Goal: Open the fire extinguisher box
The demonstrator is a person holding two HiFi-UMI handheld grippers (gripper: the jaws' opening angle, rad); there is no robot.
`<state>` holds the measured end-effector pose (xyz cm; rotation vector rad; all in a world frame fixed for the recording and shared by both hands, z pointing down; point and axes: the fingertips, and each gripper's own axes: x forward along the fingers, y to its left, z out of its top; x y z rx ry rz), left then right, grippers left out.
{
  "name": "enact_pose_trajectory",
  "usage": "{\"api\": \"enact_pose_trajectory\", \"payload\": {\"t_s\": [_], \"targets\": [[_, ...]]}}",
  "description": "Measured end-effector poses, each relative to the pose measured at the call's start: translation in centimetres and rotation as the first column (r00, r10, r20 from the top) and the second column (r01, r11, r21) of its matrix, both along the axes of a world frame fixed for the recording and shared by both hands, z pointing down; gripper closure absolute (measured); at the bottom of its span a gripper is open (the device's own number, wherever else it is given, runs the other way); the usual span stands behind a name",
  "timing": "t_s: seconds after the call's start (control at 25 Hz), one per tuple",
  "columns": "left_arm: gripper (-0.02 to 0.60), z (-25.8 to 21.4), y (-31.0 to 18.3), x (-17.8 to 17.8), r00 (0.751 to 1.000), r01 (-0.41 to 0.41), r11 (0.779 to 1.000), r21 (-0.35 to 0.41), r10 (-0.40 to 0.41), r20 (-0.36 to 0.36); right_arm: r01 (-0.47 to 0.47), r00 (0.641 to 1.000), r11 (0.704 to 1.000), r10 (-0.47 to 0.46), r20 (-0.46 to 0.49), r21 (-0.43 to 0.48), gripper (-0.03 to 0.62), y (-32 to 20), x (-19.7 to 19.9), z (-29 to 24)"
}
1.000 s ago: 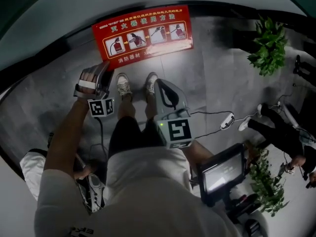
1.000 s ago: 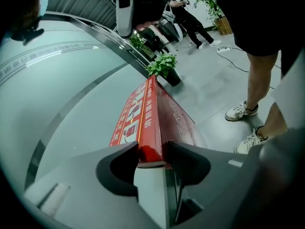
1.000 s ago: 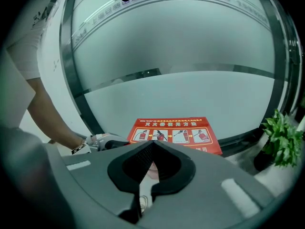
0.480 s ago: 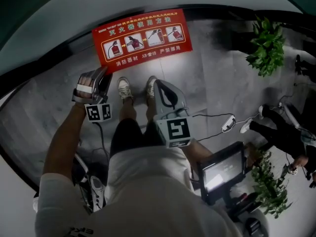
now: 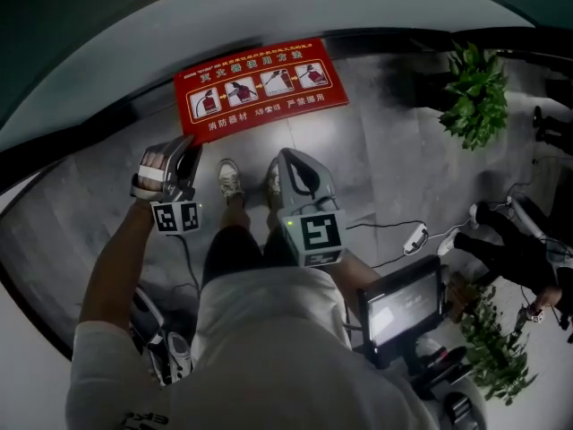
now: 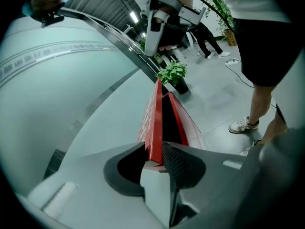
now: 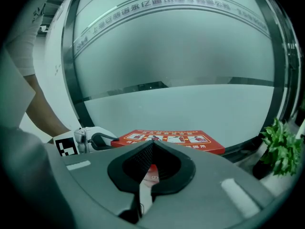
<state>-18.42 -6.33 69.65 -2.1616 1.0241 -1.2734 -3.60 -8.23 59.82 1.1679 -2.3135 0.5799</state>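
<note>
The curved frosted glass wall [image 7: 181, 66] fills the background, with grey floor [image 5: 394, 177] below it. The red fire extinguisher box [image 5: 260, 88] lies flat at the wall's foot, just ahead of the person's shoes [image 5: 230, 179]. A potted plant [image 5: 474, 92] stands off to the right. The left gripper [image 6: 159, 149] has the lid [image 6: 153, 123] by its edge: its jaws have just been closing and now pinch the red panel, and a dark gap shows between lid and box. The right gripper [image 7: 151, 146] hangs short of the box with its jaw tips together on nothing.
</note>
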Motion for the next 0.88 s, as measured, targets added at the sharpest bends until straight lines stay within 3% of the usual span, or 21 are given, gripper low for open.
{"api": "enact_pose_trajectory", "payload": {"t_s": [0.48,0.72,0.88], "targets": [[0.488,-2.9,-1.2,-0.8,0.998,0.045,0.999,0.017,-0.045,-0.039,-0.007,1.0,0.999,0.008,-0.014,0.05,0.58,0.3,0.7,-1.8],[0.486,-8.3,-6.9,-2.9,0.996,0.07,0.997,0.033,-0.068,-0.057,-0.05,0.999,0.996,0.051,-0.014,0.072,0.58,-3.0,0.8,-6.9],[0.48,-9.2,-9.3,-4.0,0.992,0.104,0.994,0.033,-0.101,-0.081,-0.065,0.997,0.995,0.067,-0.023,0.07,0.58,-3.6,1.1,-7.4]]}}
